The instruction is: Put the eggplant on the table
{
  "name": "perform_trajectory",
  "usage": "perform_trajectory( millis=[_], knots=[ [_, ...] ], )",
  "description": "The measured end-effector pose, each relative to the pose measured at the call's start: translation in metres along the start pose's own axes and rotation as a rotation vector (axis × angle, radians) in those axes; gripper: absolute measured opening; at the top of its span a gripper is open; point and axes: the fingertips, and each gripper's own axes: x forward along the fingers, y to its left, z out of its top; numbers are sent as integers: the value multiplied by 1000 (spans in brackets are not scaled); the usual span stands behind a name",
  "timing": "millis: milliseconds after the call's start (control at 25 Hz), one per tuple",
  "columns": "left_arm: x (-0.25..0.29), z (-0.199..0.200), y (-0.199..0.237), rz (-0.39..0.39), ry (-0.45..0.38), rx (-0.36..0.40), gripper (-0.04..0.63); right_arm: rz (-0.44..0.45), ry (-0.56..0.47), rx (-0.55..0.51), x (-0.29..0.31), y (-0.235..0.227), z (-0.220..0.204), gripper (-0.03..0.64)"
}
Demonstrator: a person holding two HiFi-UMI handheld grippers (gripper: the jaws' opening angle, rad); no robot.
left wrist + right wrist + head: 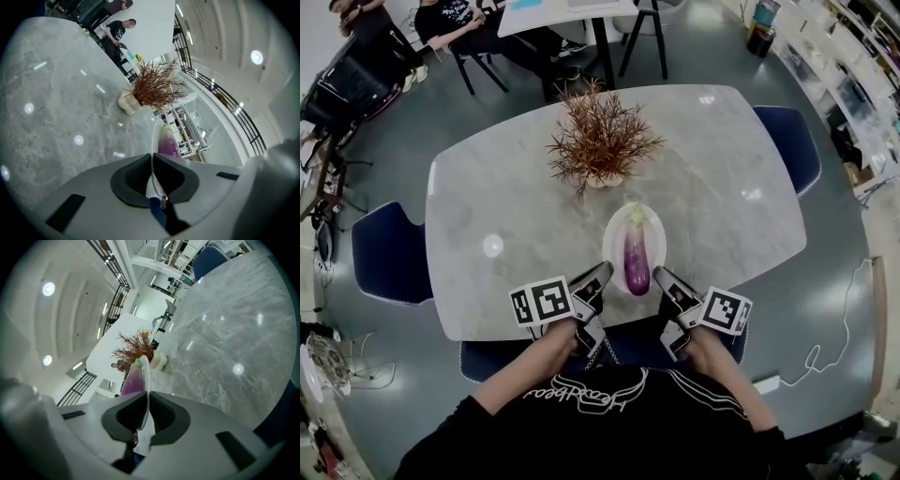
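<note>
Nearest to the person, the left hand-held gripper (598,276) is clenched on the near rim of a plate (613,228): in the left gripper view its ribbed dark pads (139,174) press the thin white edge between them. The right hand-held gripper (664,279) grasps the same rim a little to the other side, also closed firmly on it. The plate is oval, white, thin and stiff, probably ceramic, so I judge it fragile and its smooth rim slippery; two grips apart on the rim should keep it level. On it lies the eggplant (636,259), lengthwise, with glossy purple skin that fades to a pale green stem end pointing away. It looks firm, rather light, and rounded, so it may roll if the plate tilts; taken directly, its thick middle seems the best place. The plate is over the near edge of the bench (506,202), but I cannot tell if it rests there. The bench is grey marble, polished, with rounded corners. Farther stands a dried reddish plant (600,141) in a pale pot, and dark blue chairs (386,253) surround the bench.
</note>
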Motion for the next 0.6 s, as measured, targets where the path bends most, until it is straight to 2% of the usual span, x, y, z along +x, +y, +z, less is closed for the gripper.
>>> perform_trajectory(
  millis=[480, 600],
  knots=[
    [37, 4, 56, 104, 11, -38, 23, -100, 86, -10, 36, -56, 3, 18],
    [42, 3, 71, 132, 13, -51, 23, -126, 99, 25, 44, -70, 1, 18]
  ],
)
